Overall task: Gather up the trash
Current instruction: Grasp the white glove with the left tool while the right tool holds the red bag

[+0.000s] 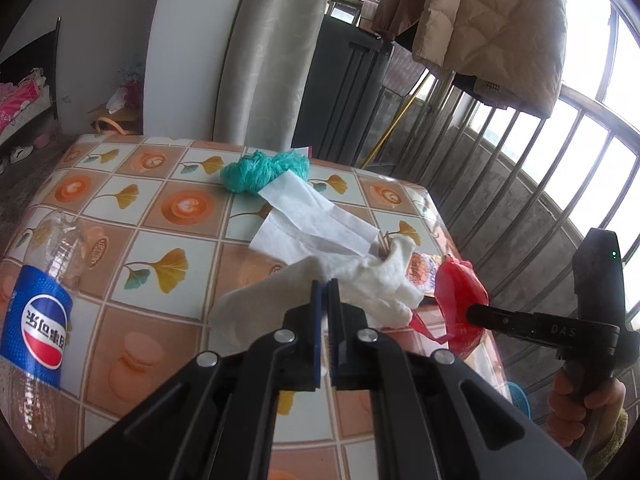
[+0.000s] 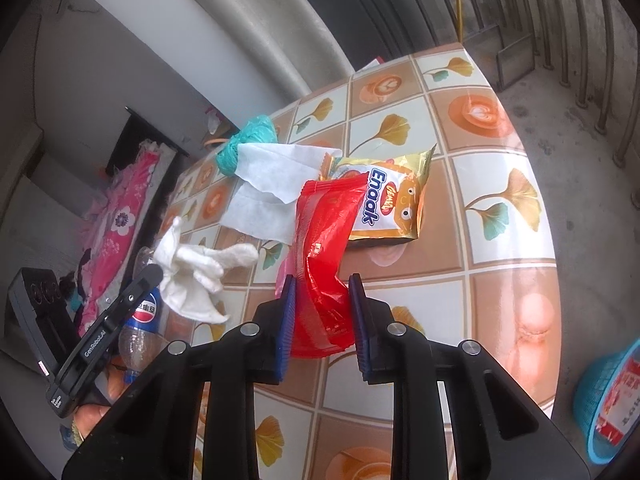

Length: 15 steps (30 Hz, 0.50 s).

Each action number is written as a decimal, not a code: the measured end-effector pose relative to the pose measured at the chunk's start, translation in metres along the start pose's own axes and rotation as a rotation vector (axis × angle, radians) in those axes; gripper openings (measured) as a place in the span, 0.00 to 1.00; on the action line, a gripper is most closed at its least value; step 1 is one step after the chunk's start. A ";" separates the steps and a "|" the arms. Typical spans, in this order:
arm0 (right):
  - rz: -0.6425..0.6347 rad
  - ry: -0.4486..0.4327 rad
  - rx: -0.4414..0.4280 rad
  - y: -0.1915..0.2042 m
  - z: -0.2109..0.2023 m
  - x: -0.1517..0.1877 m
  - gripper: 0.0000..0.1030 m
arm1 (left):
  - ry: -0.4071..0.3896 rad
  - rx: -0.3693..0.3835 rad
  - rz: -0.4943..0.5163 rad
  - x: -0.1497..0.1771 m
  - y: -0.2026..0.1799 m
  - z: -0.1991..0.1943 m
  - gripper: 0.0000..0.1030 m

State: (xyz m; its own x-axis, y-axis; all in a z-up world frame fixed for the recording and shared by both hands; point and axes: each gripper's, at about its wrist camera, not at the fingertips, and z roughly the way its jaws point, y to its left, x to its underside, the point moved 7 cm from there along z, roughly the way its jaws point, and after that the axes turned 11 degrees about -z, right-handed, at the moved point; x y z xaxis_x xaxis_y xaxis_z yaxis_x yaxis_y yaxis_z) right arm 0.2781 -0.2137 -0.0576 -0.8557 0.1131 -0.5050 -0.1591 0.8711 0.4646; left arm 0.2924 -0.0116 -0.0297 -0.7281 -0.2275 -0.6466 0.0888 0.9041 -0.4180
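Red crinkled plastic wrapper (image 2: 320, 248) pinched by right gripper (image 2: 322, 280), crumpled white tissue (image 1: 372, 280) by left gripper (image 1: 326, 285); gold snack packet (image 2: 394, 200), clear cola bottle (image 1: 38, 308) remain.

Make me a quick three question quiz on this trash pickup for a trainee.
1. True or false: the left gripper is shut on the white tissue.
2. What does the right gripper hold? A) red wrapper B) teal bag C) Pepsi bottle
3. Fill in: the snack packet lies on the ____.

Key: 1 true; 2 A; 3 table.
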 end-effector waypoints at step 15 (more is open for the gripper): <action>0.009 -0.067 -0.040 0.012 -0.035 0.000 0.23 | -0.117 0.050 -0.031 -0.022 -0.005 -0.072 0.00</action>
State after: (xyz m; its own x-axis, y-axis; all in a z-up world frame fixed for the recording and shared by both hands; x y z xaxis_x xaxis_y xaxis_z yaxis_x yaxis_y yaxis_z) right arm 0.2588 -0.2197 -0.0264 -0.8227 0.1537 -0.5474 -0.1722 0.8502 0.4975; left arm 0.2596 0.0150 0.0326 -0.6468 -0.2983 -0.7019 0.1034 0.8776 -0.4682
